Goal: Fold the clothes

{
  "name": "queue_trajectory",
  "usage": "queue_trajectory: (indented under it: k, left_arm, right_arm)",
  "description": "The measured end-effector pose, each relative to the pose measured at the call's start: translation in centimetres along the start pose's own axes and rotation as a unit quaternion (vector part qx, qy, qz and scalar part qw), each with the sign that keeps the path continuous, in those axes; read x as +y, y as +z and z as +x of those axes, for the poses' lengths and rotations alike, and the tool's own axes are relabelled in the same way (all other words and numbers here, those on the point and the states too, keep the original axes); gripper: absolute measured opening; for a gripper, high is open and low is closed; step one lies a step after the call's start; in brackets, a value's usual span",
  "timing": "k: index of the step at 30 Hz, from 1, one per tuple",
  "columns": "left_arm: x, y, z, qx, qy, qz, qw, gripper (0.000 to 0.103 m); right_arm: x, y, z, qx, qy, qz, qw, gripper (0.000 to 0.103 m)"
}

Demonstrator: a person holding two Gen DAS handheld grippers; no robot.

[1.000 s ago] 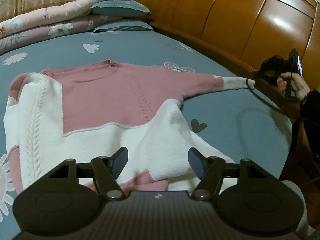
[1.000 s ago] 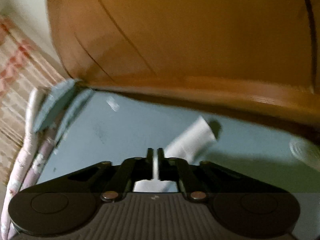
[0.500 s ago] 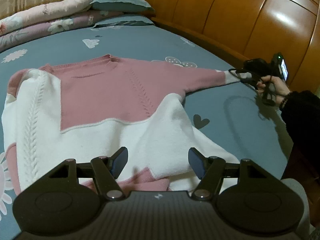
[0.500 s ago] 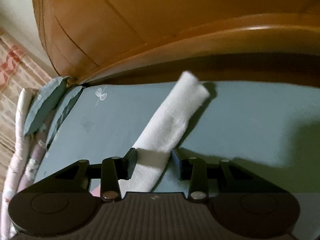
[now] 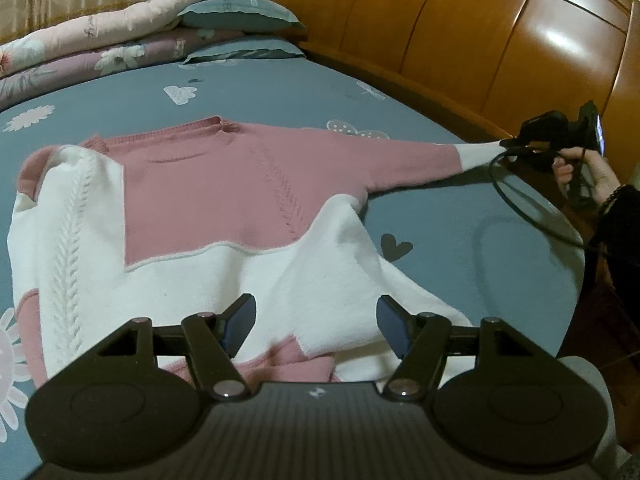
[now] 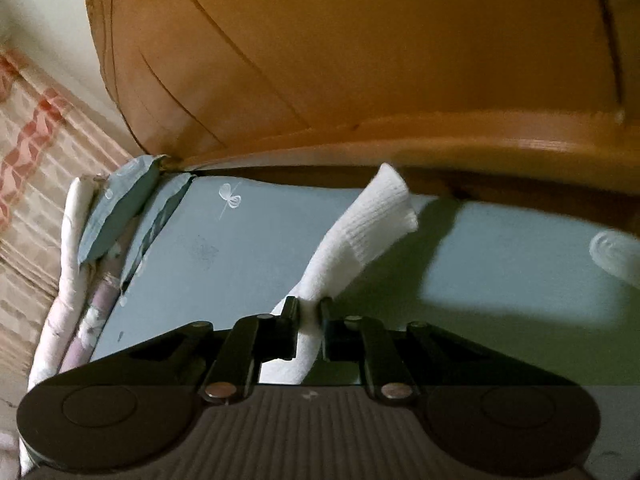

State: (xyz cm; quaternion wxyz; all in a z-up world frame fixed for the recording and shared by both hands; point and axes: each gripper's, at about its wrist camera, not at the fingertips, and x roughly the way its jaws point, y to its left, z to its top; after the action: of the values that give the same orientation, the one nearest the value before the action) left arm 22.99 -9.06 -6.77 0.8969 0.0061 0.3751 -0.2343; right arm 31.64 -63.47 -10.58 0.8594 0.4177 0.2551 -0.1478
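A pink and white knitted sweater (image 5: 224,200) lies spread on the blue bed sheet (image 5: 460,240). Its left sleeve is folded over the body. Its right sleeve (image 5: 408,160) stretches toward the headboard. My left gripper (image 5: 316,320) hovers open over the white hem, nothing between its fingers. My right gripper (image 6: 308,308) is shut on the white cuff (image 6: 360,232) of that sleeve and holds it off the sheet. From the left wrist view, the right gripper (image 5: 516,146) shows at the far right, held by a hand (image 5: 588,172).
A wooden headboard (image 5: 500,40) runs along the right side of the bed. Pillows (image 5: 240,16) and a rolled floral quilt (image 5: 100,44) are stacked at the far end. A black cable (image 5: 520,208) hangs from the right gripper over the sheet.
The right gripper was open around the white cuff half a second ago; now it has shut on the cuff and lifted it. The left gripper has stayed open over the hem.
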Motion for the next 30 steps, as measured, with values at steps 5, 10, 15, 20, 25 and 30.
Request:
queue_trajectory:
  k: [5,10,15,20,25,30]
  left_arm:
    - [-0.3,0.0,-0.3,-0.004,-0.005,0.003,1.0000,0.067]
    - [-0.3,0.0,-0.1,0.000,-0.003,0.003,1.0000,0.067]
    - [0.0,0.0,0.2,0.004,0.001,0.000,1.0000,0.067]
    - [0.7,-0.2,0.4,0.006,0.001,-0.005,1.0000,0.067]
    - [0.7,-0.2,0.8,0.005,0.002,0.003,1.0000,0.067]
    - [0.2,0.2,1.0,-0.002,-0.003,0.007,1.0000,0.067]
  right_arm:
    - [1.9,0.3,-1.1,-0.016,-0.051,-0.072,0.996,0.008]
    - [3.7,-0.7,-0.1,0.034,-0.048,-0.121,0.991,0.011]
    - [9.5,-5.2,4.0,0.082,-0.013,-0.229,0.970,0.015]
    - [11.7,-8.1,7.5,0.104,-0.066,-0.295,0.948,0.024]
    - [9.7,-8.3,4.9,0.122,-0.048,-0.286,0.949,0.024]
    - [9.6,-3.8,4.1,0.087,-0.051,-0.292,0.951,0.039]
